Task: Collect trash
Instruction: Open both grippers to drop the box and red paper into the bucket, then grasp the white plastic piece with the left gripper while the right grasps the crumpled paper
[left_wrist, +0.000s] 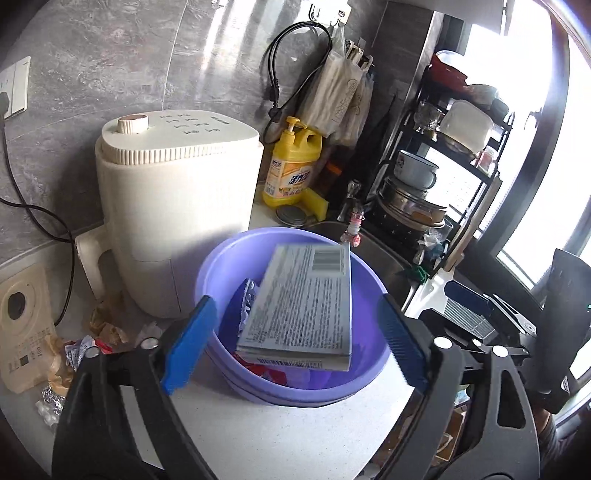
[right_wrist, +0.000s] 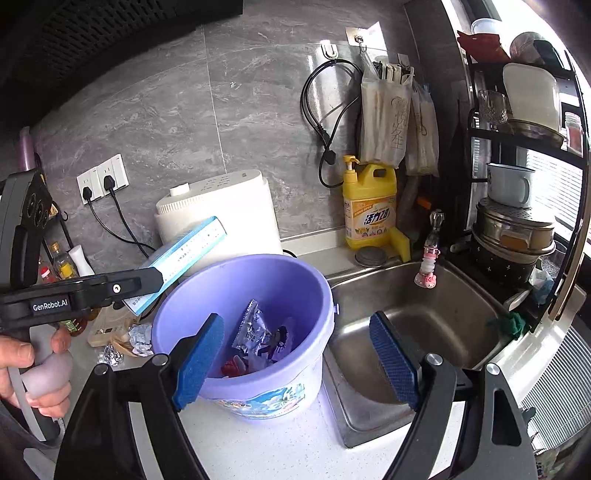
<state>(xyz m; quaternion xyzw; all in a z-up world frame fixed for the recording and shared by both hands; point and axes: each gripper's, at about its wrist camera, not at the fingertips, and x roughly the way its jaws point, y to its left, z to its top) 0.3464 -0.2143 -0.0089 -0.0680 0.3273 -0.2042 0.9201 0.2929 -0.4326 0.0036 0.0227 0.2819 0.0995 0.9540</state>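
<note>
Box (left_wrist: 301, 306) btwn open left gripper (left_wrist: 295, 350), over bucket (left_wrist: 365, 280).

Daylight pours in from the window (left_wrist: 532, 122) on the right, blowing out to pure white in both views and leaving the black metal dish rack (left_wrist: 454, 155) in near silhouette. Streaks of glare run down the grey marbled wall tiles (left_wrist: 207, 66). The pale printed cardboard box (left_wrist: 301, 306) is smeared by motion blur — its text unreadable — while the cream plastic appliance (left_wrist: 177, 206) throws a soft shadow onto the lilac plastic bucket (right_wrist: 280, 291). Fisheye distortion bends straight lines, and dark vignetting rings every corner.
</note>
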